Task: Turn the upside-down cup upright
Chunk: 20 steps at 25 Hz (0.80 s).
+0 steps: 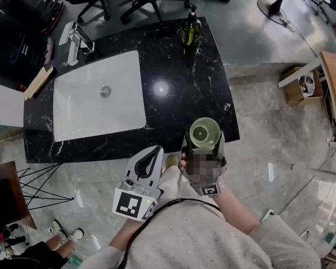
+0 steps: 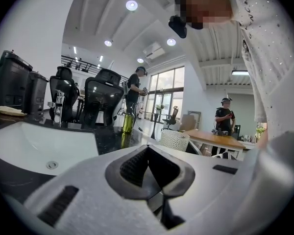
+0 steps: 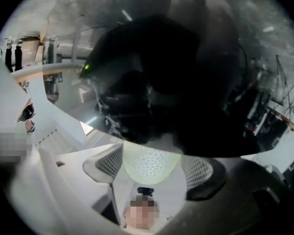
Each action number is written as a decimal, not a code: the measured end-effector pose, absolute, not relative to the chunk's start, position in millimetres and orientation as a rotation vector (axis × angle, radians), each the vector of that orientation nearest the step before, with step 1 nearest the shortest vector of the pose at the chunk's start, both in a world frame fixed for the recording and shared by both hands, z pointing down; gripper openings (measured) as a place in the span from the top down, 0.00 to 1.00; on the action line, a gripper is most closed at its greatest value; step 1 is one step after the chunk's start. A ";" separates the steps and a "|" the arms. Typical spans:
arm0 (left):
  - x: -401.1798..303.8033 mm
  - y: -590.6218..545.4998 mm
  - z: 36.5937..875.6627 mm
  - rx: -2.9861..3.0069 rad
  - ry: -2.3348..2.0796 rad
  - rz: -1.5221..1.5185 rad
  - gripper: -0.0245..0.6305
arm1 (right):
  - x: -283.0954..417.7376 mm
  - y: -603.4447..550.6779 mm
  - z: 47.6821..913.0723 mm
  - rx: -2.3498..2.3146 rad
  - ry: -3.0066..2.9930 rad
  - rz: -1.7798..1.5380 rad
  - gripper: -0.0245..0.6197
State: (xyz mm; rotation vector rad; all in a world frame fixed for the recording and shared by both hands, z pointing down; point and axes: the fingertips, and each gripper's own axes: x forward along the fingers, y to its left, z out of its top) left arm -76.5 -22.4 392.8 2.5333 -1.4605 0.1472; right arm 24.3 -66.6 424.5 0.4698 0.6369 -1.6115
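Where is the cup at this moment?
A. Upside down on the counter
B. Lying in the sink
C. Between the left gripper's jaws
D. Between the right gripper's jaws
D: the cup sits clamped in the right gripper, its open mouth facing up in the head view; the left gripper holds nothing.

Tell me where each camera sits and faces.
Head view: on the head, looking steeply down at the counter; left gripper, right gripper, torso show.
Left gripper view: on that gripper, facing level over sink toward bottle; shut jaws show.
Right gripper view: on that gripper, facing into the gripped cup; jaws show.
Shared: sink, bottle in head and left views.
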 end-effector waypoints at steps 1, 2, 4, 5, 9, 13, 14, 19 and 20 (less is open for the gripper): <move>-75.5 -22.1 393.7 2.533 -1.455 0.148 0.95 | 24.5 -65.9 423.3 0.477 0.652 -1.607 0.41; -74.8 -22.1 394.6 2.533 -1.449 0.148 0.95 | 24.5 -65.5 422.0 0.483 0.668 -1.603 0.41; -74.4 -22.2 395.8 2.532 -1.442 0.145 0.95 | 24.4 -65.2 420.4 0.483 0.693 -1.593 0.41; -74.5 -22.1 396.3 2.531 -1.438 0.145 0.95 | 24.6 -64.8 419.5 0.483 0.705 -1.587 0.41; -75.7 -20.6 398.4 2.528 -1.426 0.143 0.95 | 25.9 -61.3 418.3 0.486 0.737 -1.572 0.35; -78.4 -20.1 399.7 2.523 -1.420 0.136 0.95 | 25.6 -54.3 414.4 0.500 0.776 -1.561 0.35; -78.0 -20.2 399.7 2.526 -1.415 0.133 0.95 | 25.4 -52.2 412.9 0.499 0.792 -1.559 0.35; -71.6 -18.9 397.5 2.555 -1.376 0.117 0.95 | 24.8 -33.9 402.0 0.508 0.906 -1.551 0.35; -70.0 -18.6 397.1 2.560 -1.368 0.113 0.95 | 23.9 -29.0 398.8 0.515 0.941 -1.553 0.35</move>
